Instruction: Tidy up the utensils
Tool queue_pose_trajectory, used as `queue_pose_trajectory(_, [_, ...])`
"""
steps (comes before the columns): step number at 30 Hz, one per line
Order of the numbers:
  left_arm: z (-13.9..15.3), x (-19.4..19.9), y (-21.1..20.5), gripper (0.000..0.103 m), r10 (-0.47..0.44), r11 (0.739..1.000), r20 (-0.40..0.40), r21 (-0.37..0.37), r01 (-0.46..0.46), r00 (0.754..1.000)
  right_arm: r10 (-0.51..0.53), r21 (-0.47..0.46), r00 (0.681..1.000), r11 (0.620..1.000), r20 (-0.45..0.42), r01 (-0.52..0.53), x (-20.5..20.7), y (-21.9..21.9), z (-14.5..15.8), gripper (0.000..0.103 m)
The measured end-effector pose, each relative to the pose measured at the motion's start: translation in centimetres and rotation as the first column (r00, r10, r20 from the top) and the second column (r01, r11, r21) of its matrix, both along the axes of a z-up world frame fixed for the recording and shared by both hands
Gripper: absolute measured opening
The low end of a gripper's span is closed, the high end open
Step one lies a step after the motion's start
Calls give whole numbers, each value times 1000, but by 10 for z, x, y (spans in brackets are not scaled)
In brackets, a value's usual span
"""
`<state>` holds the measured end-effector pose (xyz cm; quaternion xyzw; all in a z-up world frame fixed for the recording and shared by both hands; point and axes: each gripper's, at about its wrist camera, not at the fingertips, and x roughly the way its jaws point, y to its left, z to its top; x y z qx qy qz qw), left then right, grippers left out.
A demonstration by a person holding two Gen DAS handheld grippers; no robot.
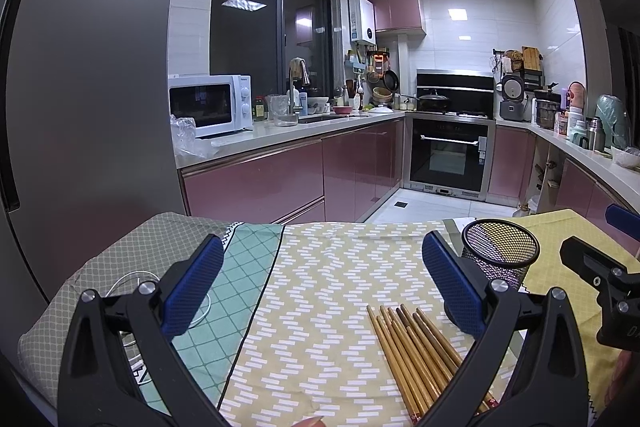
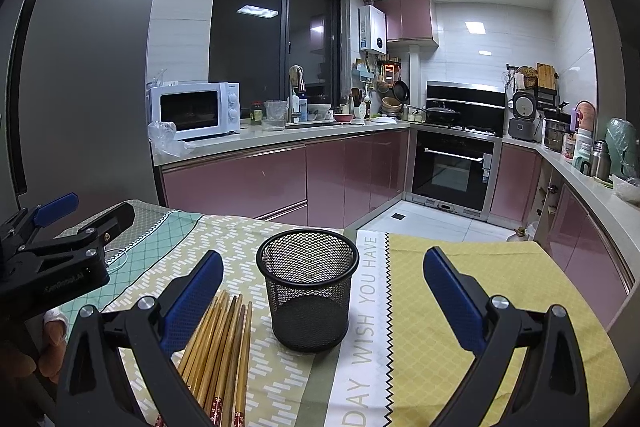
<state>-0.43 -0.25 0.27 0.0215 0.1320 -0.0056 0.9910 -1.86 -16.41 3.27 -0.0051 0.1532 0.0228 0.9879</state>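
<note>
- Chopsticks (image 2: 218, 351) lie bundled on the patterned tablecloth (image 2: 460, 291), just left of the empty mesh cup (image 2: 307, 291).
- Left gripper (image 1: 322, 291) and right gripper (image 2: 324, 291) gape wide (both empty); pickup likely comes next.

Only readable stuff: the cloth (image 2: 372, 311) under the mesh cup (image 2: 307, 291) has big grey letters running up a pale stripe just right of the cup, "DAY WISH YOU HAVE", cut off at the near end. The left gripper (image 2: 60, 255), left of the cup, has faint lettering on its body, too blurry to read. Fridge stickers and microwave logo are illegible too.
</note>
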Motion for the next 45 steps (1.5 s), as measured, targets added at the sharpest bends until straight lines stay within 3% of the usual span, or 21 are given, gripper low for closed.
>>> queue_pose_trajectory(18, [1, 2, -1, 98, 0, 1000, -39, 9, 0, 999, 93, 12, 991, 996, -96, -93, 4, -2, -10, 97])
queue_pose_trajectory(24, [-2, 5, -2, 98, -19, 999, -90, 27, 21, 996, 173, 12, 961, 985, -217, -174, 11, 3, -25, 93])
queue_pose_trajectory(29, [-13, 12, -2, 96, -66, 997, -177, 27, 72, 982, 236, 3, 913, 968, -332, -249, 17, 18, -42, 79])
queue_pose_trajectory(34, [-31, 22, -2, 84, -114, 991, -288, 31, 128, 951, 257, -7, 870, 958, -421, -286, 24, 34, -59, 66])
queue_pose_trajectory(37, [-48, 29, -3, 74, -156, 984, -376, 19, 176, 914, 264, 0, 846, 955, -464, -298, 29, 39, -67, 55])
queue_pose_trajectory(41, [-64, 36, -7, 69, -209, 972, -452, -2, 233, 867, 268, 9, 815, 952, -514, -307, 35, 41, -78, 38])
queue_pose_trajectory(45, [-79, 41, -12, 63, -261, 958, -508, -34, 283, 821, 262, 17, 793, 953, -550, -303, 40, 39, -82, 32])
